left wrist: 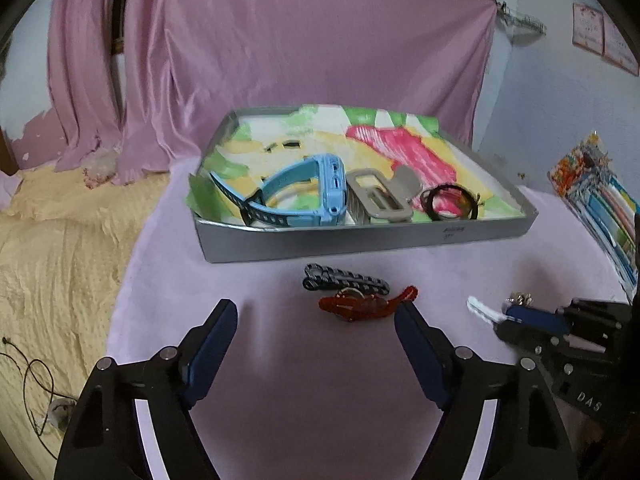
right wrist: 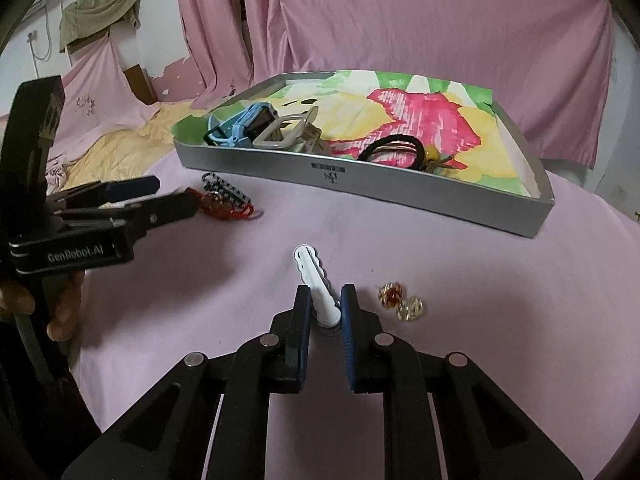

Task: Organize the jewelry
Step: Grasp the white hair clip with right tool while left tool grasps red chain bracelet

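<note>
We're pinching the white hair clip [right wrist: 316, 280] by its tail in the right gripper [right wrist: 325, 312], light, stiff, slippery plastic; left gripper [left wrist: 316, 332] gaping wide.

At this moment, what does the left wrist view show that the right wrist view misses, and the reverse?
Left wrist only: colourful packets at the table's right edge, and the left gripper open wide.

Right wrist only: the right gripper's fingers closed around a white hair clip, and a yellow bead on the black hair tie.

Both: the grey tray, blue watch, black clip, red clip.
</note>
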Demonstrator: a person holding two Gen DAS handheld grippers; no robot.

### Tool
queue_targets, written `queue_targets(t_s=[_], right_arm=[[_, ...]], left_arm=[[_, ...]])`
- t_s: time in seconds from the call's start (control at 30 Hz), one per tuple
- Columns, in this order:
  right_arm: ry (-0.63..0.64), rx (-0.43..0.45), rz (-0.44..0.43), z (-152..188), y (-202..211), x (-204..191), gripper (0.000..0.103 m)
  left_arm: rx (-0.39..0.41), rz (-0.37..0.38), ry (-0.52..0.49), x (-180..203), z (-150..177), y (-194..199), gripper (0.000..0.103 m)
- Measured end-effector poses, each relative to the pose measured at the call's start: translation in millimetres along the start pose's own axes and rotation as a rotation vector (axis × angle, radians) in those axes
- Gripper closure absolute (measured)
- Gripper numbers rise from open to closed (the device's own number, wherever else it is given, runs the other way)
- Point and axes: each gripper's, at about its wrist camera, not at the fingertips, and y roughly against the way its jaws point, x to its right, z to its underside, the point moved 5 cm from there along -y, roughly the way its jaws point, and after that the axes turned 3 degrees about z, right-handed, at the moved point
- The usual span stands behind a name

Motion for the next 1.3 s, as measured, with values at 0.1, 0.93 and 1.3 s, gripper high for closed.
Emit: queue_targets(t_s=[0.1,0.93,1.3], right_arm=[[-0.006,0.001,-0.004,-4.5,-3.9,1.1,0.09],[-0.05,0.007,-0.035,-7.7,-10.2,5.1,0.09],[-0.082,0.04,-0.053,-3.8,-3.8,8.3,0.09]], left_arm=[[-0.028,0.026,-0.002,0.4,-0.9,-5.5,0.033],[-0.037,0.076,-0.006,3.6,-4.4,-7.5,0.1],[0.0,0.096,0.004,7.6,2.8,5.7,0.1]])
